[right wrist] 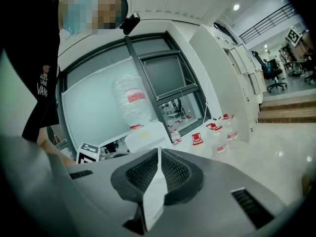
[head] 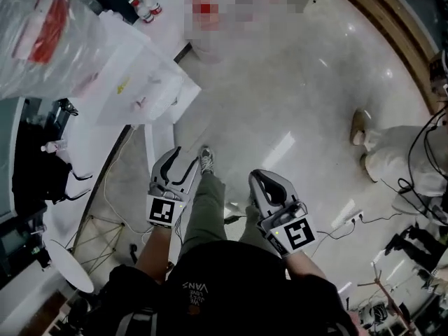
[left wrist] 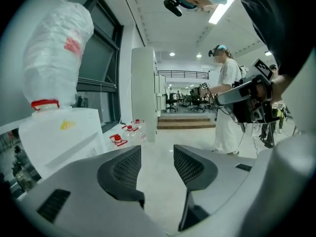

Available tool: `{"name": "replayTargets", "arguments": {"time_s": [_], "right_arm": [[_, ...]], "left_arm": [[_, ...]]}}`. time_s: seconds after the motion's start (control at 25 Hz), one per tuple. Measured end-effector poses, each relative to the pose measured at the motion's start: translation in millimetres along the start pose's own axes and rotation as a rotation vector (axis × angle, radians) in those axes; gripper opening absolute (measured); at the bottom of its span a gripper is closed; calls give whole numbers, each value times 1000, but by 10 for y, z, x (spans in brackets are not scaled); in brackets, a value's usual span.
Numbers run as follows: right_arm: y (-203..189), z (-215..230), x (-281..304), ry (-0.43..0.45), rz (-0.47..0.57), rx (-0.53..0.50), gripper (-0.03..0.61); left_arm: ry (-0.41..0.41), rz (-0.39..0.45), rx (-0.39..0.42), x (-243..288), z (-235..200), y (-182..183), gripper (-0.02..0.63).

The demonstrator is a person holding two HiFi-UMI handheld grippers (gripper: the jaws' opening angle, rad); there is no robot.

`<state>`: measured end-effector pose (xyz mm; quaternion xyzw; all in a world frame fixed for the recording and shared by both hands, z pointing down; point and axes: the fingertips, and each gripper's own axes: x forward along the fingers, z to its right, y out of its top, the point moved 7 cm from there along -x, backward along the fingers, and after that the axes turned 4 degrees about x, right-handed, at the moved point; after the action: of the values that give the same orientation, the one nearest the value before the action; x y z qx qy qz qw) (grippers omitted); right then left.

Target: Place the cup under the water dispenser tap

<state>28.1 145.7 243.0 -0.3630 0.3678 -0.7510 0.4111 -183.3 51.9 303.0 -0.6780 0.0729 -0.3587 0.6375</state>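
Observation:
The white water dispenser (head: pixel 140 82) stands at the upper left, and the bottle (head: pixel 49 26) on top of it is wrapped in clear plastic. It also shows in the left gripper view, dispenser (left wrist: pixel 59 137) under bottle (left wrist: pixel 57 58), and far off in the right gripper view as a small dispenser (right wrist: pixel 145 135). My left gripper (head: pixel 183 157) hangs over the floor, open, with nothing between its pads (left wrist: pixel 157 157). My right gripper (head: pixel 262 176) is shut on a thin white strip (right wrist: pixel 155 191) pinched between the pads; I cannot tell whether it belongs to a cup. No whole cup shows in any view.
Several red-capped water bottles (head: pixel 147 5) stand on the floor beyond the dispenser, bottles (right wrist: pixel 217 132). A person in white (left wrist: pixel 227 102) with grippers stands to the right. Cables and a power strip (head: pixel 357 219) lie on the glossy floor. A white pillar (left wrist: pixel 143 93) rises ahead.

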Motion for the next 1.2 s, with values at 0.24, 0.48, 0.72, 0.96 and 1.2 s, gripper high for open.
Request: {"name": "replayTargets", "arguments": {"time_s": [0.24,0.48,0.72,0.96,1.2], "right_arm": [[-387,286,750,45,-29,27,46],[-948,737,1390,57,-73,79,46],[-1594,1212,1846,57,-122,89,46],[-2212,1561,2230,51,-147,117,46],[-2829,1787,2544,62,-149,150,46]], "left_arm": [[-24,-34,25,766,-388,-608,209],[-19,-91,29,1450,-641,-1498,209],[-1,-170,45,1994,-843,-2575,209],[-17,-280,69,2395,-1039,-3528,212],[23,-379,45,2678,-1336,-4355,218]]}}
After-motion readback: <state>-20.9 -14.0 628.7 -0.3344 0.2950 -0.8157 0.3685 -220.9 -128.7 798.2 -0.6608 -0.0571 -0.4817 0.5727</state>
